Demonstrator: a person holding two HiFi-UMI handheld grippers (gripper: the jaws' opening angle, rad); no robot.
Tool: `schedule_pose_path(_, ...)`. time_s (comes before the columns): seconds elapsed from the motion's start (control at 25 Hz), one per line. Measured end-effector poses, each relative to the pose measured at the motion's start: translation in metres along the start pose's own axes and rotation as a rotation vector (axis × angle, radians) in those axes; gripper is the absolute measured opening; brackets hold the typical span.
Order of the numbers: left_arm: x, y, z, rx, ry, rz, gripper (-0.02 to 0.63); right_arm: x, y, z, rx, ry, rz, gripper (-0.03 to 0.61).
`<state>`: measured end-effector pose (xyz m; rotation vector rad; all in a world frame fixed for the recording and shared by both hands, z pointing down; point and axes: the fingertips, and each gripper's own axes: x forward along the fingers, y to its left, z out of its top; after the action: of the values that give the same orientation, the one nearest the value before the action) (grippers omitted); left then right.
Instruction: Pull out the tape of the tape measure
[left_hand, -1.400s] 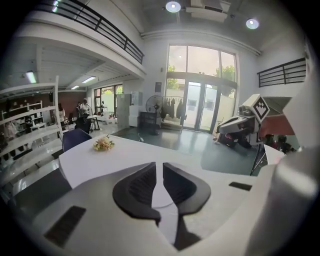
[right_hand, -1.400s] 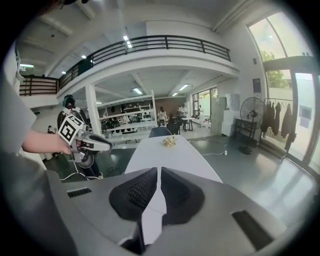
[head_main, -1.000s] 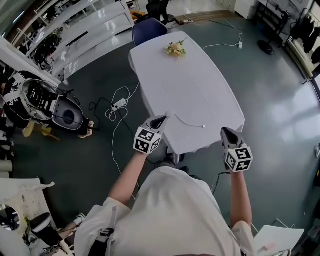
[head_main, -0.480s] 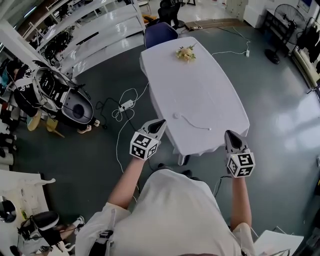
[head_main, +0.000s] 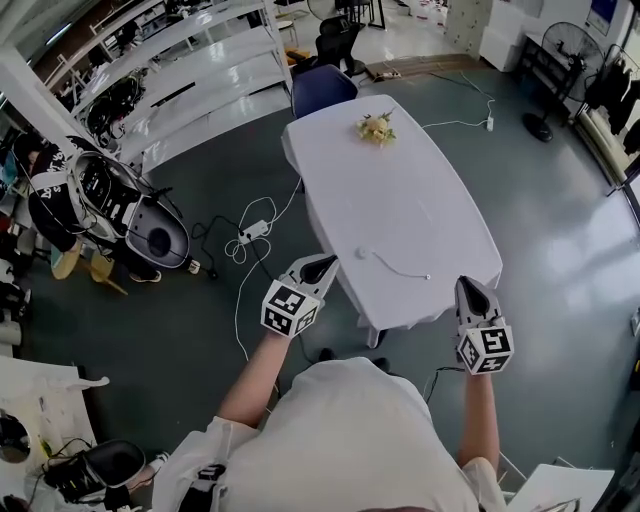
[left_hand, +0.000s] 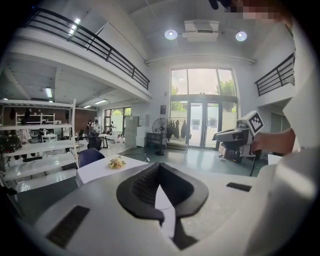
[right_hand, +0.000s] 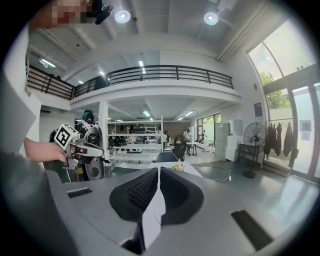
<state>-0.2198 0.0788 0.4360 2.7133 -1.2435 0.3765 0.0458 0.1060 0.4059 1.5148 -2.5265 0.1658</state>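
I hold both tools closed at this moment. The left gripper (head_main: 322, 263) has its two jaws pressed together with nothing between them. The right gripper (head_main: 470, 287) is the same, jaws together and empty. Both hang in the air at the near end of the table (head_main: 400, 180), the left one just beside the near-left corner and the right one just off the near-right edge. Neither of them touches the tape measure (head_main: 362, 254).

The tape measure lies on the white cloth, close to the near end and nearer to the left gripper. Its case is small, round and pale. A thin pale tape (head_main: 398, 268) runs out of it toward the right in a slight curve and ends in a small dark tip (head_main: 428, 277) not far from the table edge. So the tape already lies drawn out by some length.

In my judgement this fits two stages: the pull is complete and my tools are off it, or only part of the tape is out. I cannot decide between them. Any further handling would need fine aim, because the case is small and the tape is very thin.
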Motion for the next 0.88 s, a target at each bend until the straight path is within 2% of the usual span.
schedule_pose_path(0.68, 0.006, 0.021, 0.017, -0.020, -0.029, -0.037, 0.009, 0.019, 0.008, 0.022, -0.004, -0.004, -0.031, 0.040)
schedule_pose_path(0.88, 0.030, 0.012, 0.017, -0.022, -0.028, -0.034, 0.008, 0.020, -0.015, 0.015, -0.016, 0.002, -0.019, 0.040)
